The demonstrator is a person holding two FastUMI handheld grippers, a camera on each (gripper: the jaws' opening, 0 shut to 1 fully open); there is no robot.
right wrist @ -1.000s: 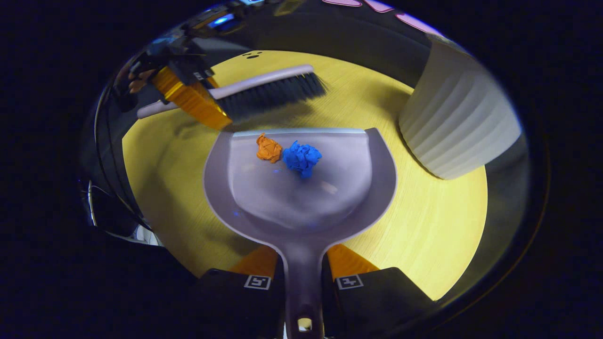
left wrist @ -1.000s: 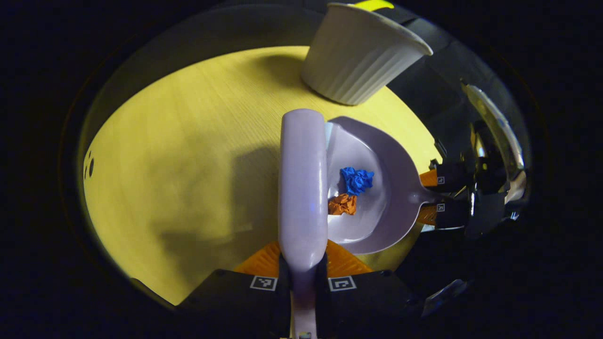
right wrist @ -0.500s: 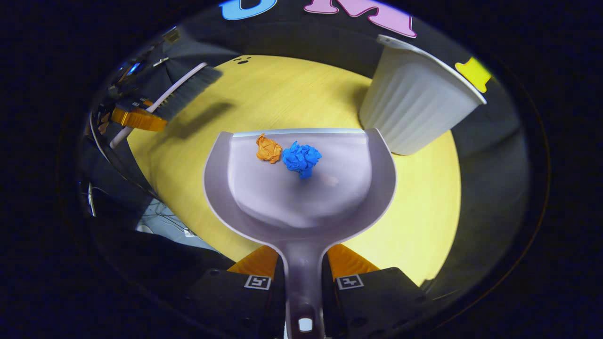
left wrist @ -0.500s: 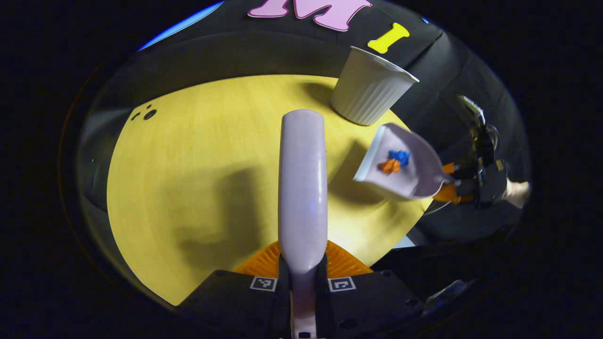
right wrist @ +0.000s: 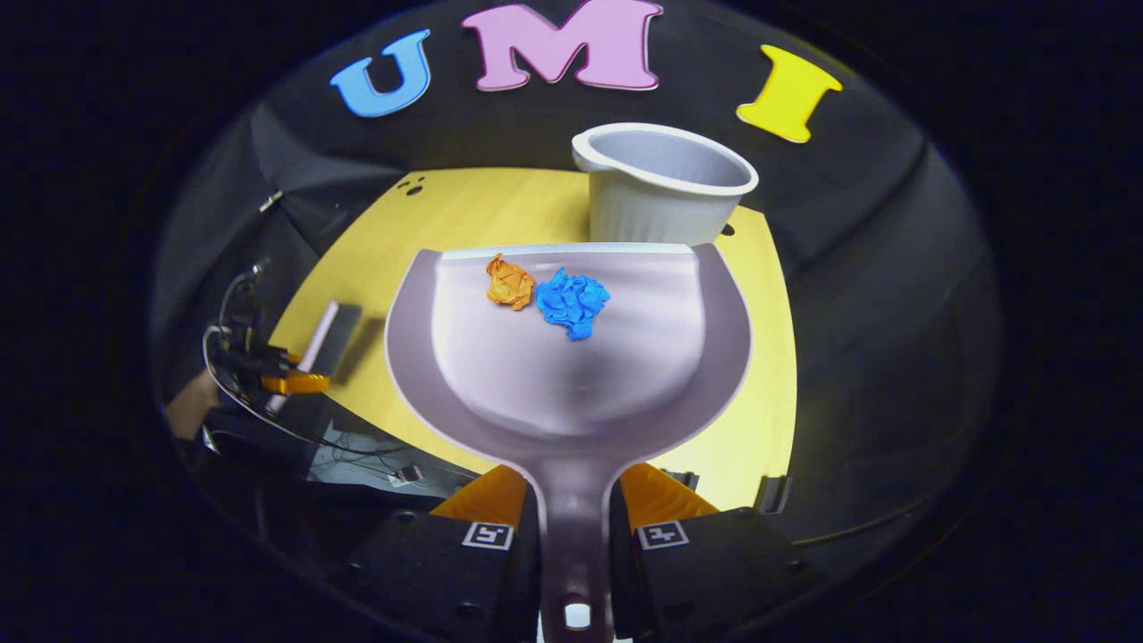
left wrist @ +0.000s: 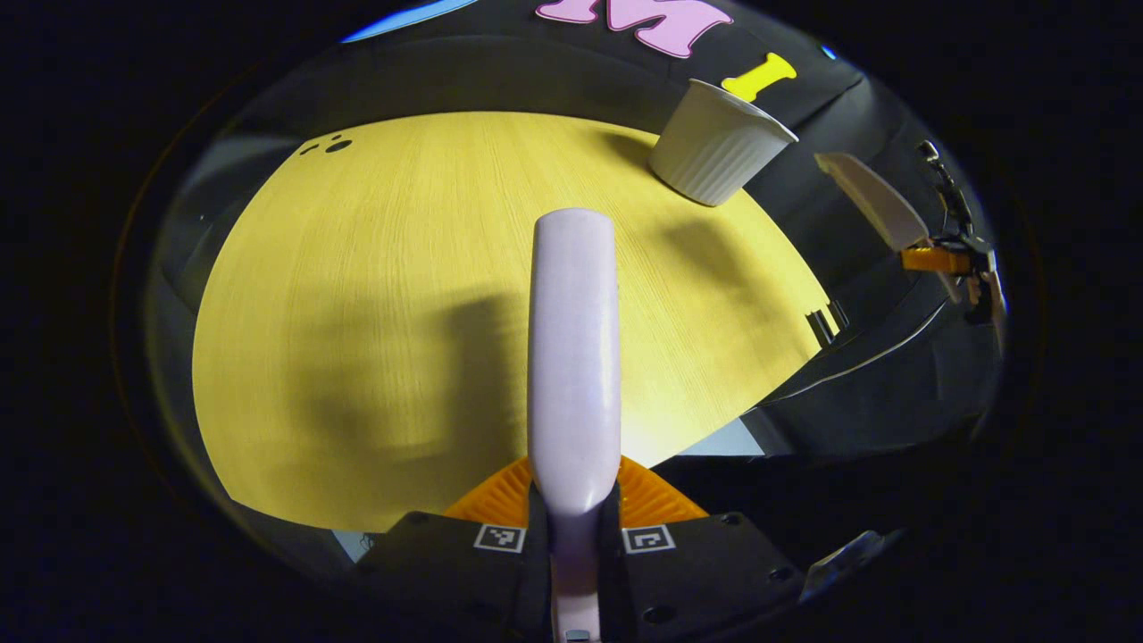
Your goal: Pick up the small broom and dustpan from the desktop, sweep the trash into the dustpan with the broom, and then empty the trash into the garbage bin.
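My left gripper (left wrist: pixel 574 496) is shut on the handle of the pale broom (left wrist: pixel 573 357), whose back runs forward above the yellow table (left wrist: pixel 375 295). My right gripper (right wrist: pixel 574 513) is shut on the handle of the pale dustpan (right wrist: pixel 571 393), held in the air. An orange paper ball (right wrist: pixel 509 282) and a blue paper ball (right wrist: pixel 572 302) lie near the pan's front lip. The white ribbed garbage bin (right wrist: pixel 661 187) stands just beyond that lip, its mouth showing. In the left gripper view the bin (left wrist: pixel 719 154) is at the table's far right and the dustpan (left wrist: pixel 875 201) hangs high to its right.
In the right gripper view the broom (right wrist: pixel 319 335) and the left gripper (right wrist: pixel 295 384) sit low at the left, over the table's left edge, with a hand behind them. Cables hang below that edge. Small dark holes (left wrist: pixel 330 146) mark the table's far left corner.
The dustpan with both paper balls has risen off the table and now faces the bin's mouth from higher up. The broom has drawn back and away from the pan.
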